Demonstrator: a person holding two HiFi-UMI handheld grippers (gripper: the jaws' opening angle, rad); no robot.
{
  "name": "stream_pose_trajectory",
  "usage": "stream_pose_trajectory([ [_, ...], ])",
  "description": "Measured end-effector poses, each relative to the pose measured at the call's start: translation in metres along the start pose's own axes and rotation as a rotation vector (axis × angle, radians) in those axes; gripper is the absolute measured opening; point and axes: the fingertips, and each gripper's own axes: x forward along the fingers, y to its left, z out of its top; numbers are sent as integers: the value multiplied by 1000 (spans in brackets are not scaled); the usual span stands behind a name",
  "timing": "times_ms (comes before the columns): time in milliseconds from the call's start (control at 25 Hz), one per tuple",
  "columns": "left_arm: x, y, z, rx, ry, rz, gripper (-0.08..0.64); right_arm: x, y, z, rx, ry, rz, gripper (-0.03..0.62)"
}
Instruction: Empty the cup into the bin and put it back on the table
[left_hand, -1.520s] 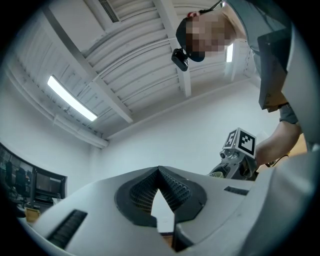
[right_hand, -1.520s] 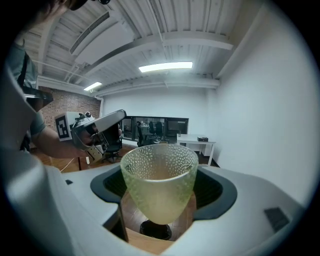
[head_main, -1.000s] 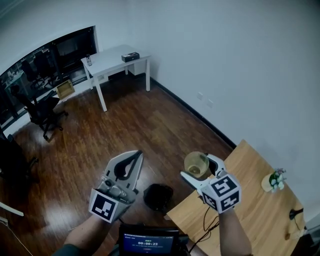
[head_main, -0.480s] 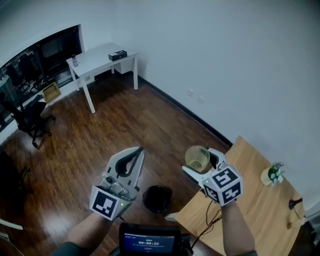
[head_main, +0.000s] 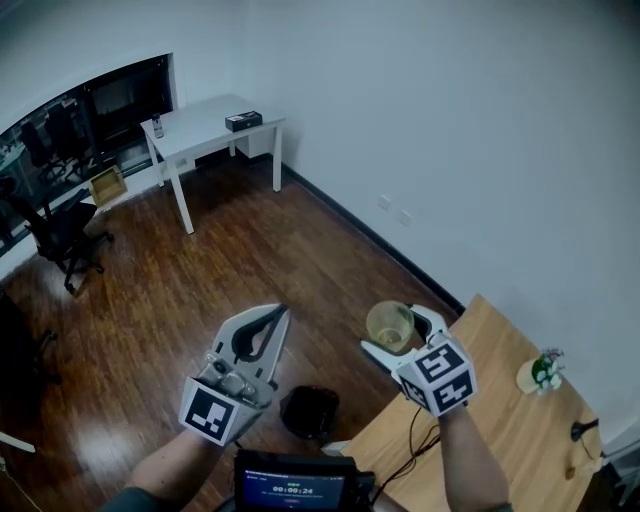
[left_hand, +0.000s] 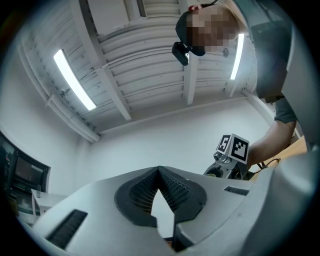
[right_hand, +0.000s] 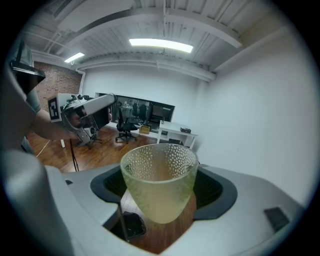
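A pale yellow-green dimpled plastic cup (head_main: 391, 325) (right_hand: 159, 187) stands upright in my right gripper (head_main: 403, 333) (right_hand: 162, 192), which is shut on it, held in the air over the wooden floor just off the near corner of the light wooden table (head_main: 500, 430). The small black bin (head_main: 309, 411) (right_hand: 131, 225) sits on the floor below, between the two grippers. My left gripper (head_main: 262, 330) (left_hand: 160, 200) is held up to the left of the bin, shut with nothing between its pads. I cannot tell what is inside the cup.
A small potted plant (head_main: 540, 371) and a black cable (head_main: 415, 450) are on the wooden table. A white desk (head_main: 205, 128) stands at the far wall, with black office chairs (head_main: 62, 230) to the left. A screen device (head_main: 295, 486) sits at the bottom edge.
The view has shifted slightly; both grippers stay in much the same pose, the cup still held upright in the right one above the floor near the bin.
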Motion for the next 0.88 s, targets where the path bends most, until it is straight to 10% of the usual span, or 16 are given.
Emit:
stream_pose_trajectory([
  [880,-2,-15,-3,3,33,33,-9,8,-20,2,-376,126,-78,391],
])
